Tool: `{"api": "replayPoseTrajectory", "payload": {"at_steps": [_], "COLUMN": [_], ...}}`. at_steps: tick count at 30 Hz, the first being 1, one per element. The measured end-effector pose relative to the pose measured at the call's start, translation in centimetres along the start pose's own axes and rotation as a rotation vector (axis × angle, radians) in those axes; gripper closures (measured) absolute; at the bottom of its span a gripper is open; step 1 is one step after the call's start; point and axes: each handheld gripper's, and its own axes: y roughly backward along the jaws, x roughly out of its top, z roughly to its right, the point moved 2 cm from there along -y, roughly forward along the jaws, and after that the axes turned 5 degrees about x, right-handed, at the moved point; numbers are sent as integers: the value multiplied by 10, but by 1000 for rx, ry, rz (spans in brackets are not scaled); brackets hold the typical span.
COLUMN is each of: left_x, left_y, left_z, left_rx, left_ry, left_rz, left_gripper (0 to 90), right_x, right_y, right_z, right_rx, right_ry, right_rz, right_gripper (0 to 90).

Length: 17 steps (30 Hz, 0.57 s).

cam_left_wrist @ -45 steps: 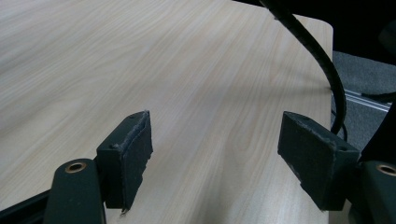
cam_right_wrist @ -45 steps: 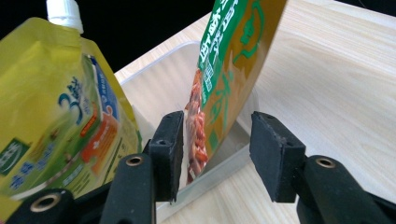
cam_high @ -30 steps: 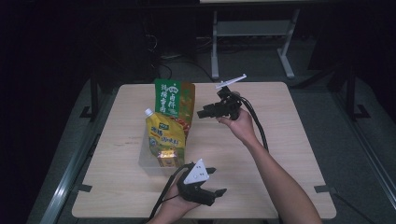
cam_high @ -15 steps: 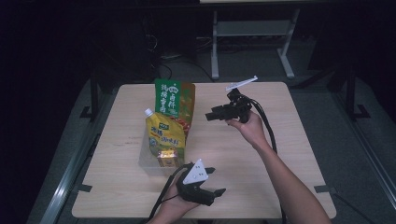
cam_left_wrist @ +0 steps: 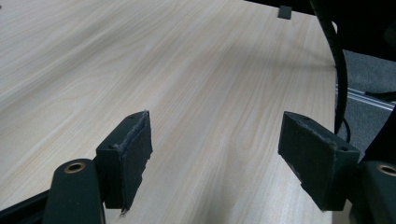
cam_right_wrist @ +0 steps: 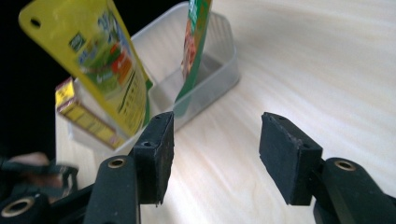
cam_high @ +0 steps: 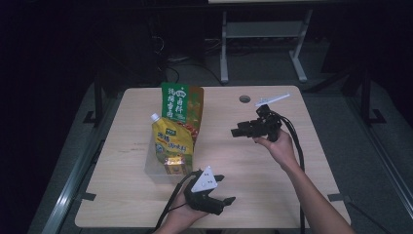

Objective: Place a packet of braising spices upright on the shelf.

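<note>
A clear plastic bin on the wooden table holds a tall green packet, a yellow spout pouch and a small yellow box. My right gripper hovers to their right, points left at them and is open with nothing between its jaws. In the right gripper view the pouch, the green packet, the box and the bin lie beyond the open gripper. My left gripper rests near the front edge, open and empty over bare wood.
A round cable hole sits at the table's far edge. A metal stand is on the floor behind the table. The right gripper's black cable trails over the table's right side.
My right gripper has moved to the right and a little nearer, away from the packets. The left gripper has stayed where it was.
</note>
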Motion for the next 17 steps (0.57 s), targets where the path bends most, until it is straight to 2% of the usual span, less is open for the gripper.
{"api": "replayPoseTrajectory", "payload": {"at_steps": [3, 4, 7, 9, 11, 17], "left_x": [-1, -1, -1, 0, -1, -1], "left_y": [-1, -1, -2, -1, -2, -3], "left_z": [1, 1, 2, 1, 2, 4], "left_rx": [-3, -4, -4, -3, -4, 1], "left_ry": [3, -7, -11, -33, -14, -11], "left_rz": [1, -8, -10, -9, -4, -1], "left_gripper": [252, 252, 251, 250, 250, 236], "right_x": [-18, -23, -42, -52, -59, -81], "right_y": [8, 9, 15, 18, 20, 29], "right_z": [1, 1, 3, 4, 4, 1], "right_rx": [-4, -9, -14, -11, -9, -12], "right_ry": [-8, -12, -42, -45, -60, -69], "right_rz": [-10, -13, -23, -27, -27, -19], "right_gripper": [438, 435, 434, 433, 429, 408]}}
